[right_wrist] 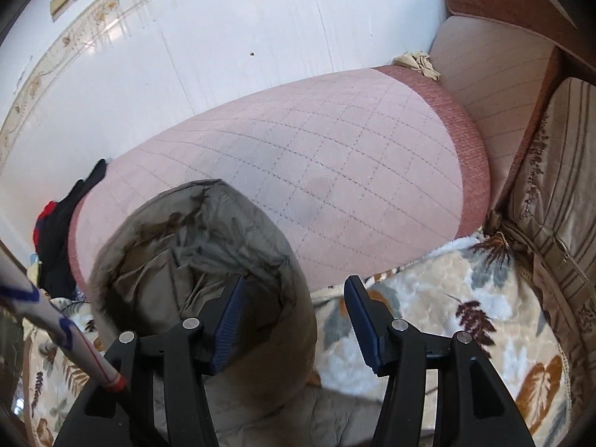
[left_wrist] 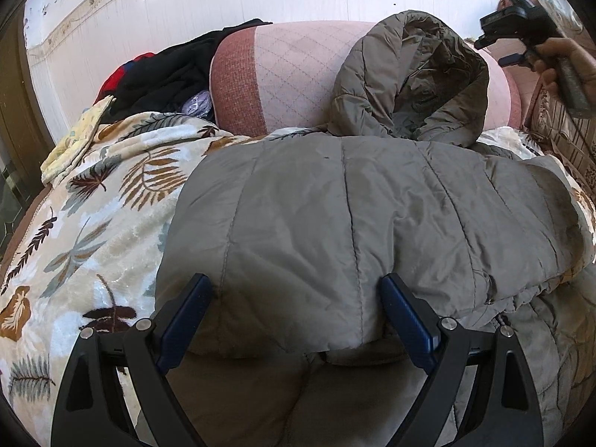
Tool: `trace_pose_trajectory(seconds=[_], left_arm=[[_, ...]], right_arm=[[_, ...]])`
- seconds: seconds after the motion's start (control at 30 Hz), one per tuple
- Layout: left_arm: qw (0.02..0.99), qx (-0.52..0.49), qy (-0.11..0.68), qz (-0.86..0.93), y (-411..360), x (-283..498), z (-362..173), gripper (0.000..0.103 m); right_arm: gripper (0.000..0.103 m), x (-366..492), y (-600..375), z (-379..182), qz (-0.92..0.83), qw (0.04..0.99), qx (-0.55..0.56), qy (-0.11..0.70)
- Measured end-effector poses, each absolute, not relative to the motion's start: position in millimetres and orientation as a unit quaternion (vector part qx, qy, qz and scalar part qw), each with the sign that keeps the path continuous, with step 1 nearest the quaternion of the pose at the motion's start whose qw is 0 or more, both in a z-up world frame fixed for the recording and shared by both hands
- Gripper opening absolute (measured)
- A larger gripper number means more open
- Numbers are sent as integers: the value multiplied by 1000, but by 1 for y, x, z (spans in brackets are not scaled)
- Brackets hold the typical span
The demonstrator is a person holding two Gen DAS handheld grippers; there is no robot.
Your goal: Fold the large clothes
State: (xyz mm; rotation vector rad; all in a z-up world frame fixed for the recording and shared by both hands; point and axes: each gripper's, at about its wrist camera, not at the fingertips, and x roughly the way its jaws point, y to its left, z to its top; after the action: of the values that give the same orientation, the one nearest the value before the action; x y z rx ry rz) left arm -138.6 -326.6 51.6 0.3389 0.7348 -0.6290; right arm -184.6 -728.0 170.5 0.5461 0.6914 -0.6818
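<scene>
Blue-padded left gripper [left_wrist: 294,320] straddles the folded grey jacket [left_wrist: 372,216], jaws wide, pads not pressing, likely steadying the fold. The right gripper [right_wrist: 294,320], at two o'clock from it, hangs unclenched over the hood [right_wrist: 193,253], empty. Jacket lies on a leaf-print blanket [left_wrist: 93,205]; a pink cushion [right_wrist: 298,171] props the hood; dark clothes [left_wrist: 167,74] sit at eleven.

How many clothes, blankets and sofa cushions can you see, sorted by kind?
Puffy grey jackets: 1, the grey jacket
Dark clothes piles: 1, the black and red pile
Leaf-print blankets: 1, the leaf blanket
Pale yellow cloths: 1, the yellow cloth
Pink quilted cushions: 1, the pink cushion
Striped brown cushions: 1, the striped cushion
Total: 6
</scene>
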Motion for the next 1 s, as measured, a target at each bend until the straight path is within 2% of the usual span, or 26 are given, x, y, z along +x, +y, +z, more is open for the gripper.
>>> trace_pose_trajectory(seconds=[0.13, 0.17, 0.2, 0.23, 0.27, 0.3, 0.73, 0.87, 1.0], left_arm=[[872, 161, 352, -299, -328, -137, 51, 94], [873, 159, 352, -299, -328, -137, 50, 94], [873, 158, 353, -299, -327, -136, 50, 94], [872, 157, 354, -299, -327, -136, 50, 94], [872, 157, 354, -299, -327, -135, 50, 94], [872, 156, 354, -300, -327, -135, 50, 94], [881, 143, 344, -293, -316, -137, 67, 94], [888, 125, 335, -289, -304, -133, 80, 94], [895, 107, 327, -285, -294, -131, 93, 94]], right_arm=[[59, -172, -736, 154, -327, 845, 258, 335], [52, -169, -737, 150, -326, 844, 256, 339], [31, -165, -737, 145, -323, 843, 253, 348], [21, -161, -735, 140, -317, 841, 251, 359], [12, -161, -731, 139, -319, 842, 242, 361], [10, -162, -727, 142, -324, 845, 231, 357], [7, -234, -612, 204, -257, 899, 160, 316], [7, -271, -566, 204, -242, 909, 142, 307], [7, -320, -522, 176, -232, 912, 146, 305]])
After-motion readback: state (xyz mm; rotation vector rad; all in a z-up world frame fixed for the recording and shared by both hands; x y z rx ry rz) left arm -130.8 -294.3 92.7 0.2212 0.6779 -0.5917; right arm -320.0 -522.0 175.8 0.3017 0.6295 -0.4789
